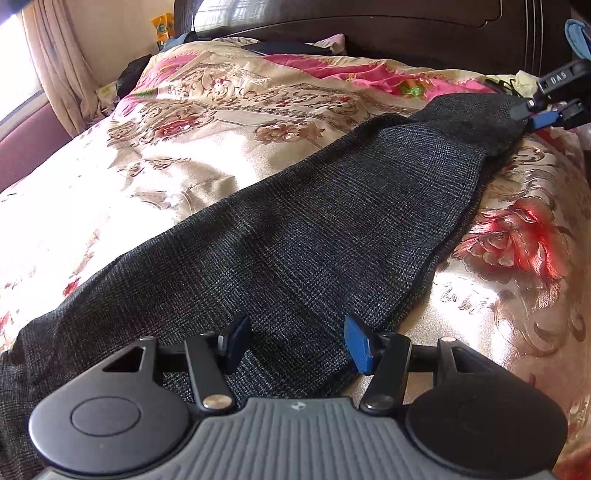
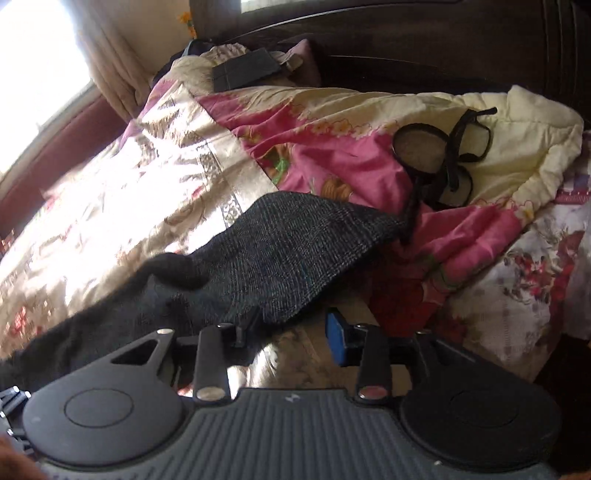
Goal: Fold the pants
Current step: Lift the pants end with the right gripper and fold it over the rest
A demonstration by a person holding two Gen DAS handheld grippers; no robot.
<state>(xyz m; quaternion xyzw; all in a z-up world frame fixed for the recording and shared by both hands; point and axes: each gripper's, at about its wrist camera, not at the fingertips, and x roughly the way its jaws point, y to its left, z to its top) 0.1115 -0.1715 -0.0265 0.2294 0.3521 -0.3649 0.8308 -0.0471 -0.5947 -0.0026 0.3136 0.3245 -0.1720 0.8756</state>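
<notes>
A bed with a dark wooden headboard [image 1: 424, 33] fills both views, covered by a glossy cream bedspread [image 1: 177, 155] printed with red flowers; a pink-and-cream quilt [image 2: 332, 147] lies bunched toward the headboard, and a beige curtain [image 1: 62, 70] hangs beside a bright window at the left. The pants [image 1: 295, 236], dark grey with a fine check weave, lie stretched lengthwise across the bedspread, running from the lower left of the left wrist view to its upper right.

The left gripper [image 1: 297, 341] stands with its jaws wide apart, both blue-padded fingers over the near end of the pants; whether the pads press the cloth cannot be told. The right gripper [image 2: 291, 328] likewise shows its jaws apart. Its left finger is at the lifted edge of the pants [image 2: 258, 258], partly hidden by the cloth, and its right finger stands free over the bedspread; a firm hold cannot be confirmed. In the left wrist view the right gripper [image 1: 543, 114] appears at the far end of the pants, and white characters on its black body seem to read "DAS".

A black strap [image 2: 450, 155] with looped ends lies on the quilt beyond the pants, and a flat dark box-like object [image 2: 245, 68] rests near the headboard.
</notes>
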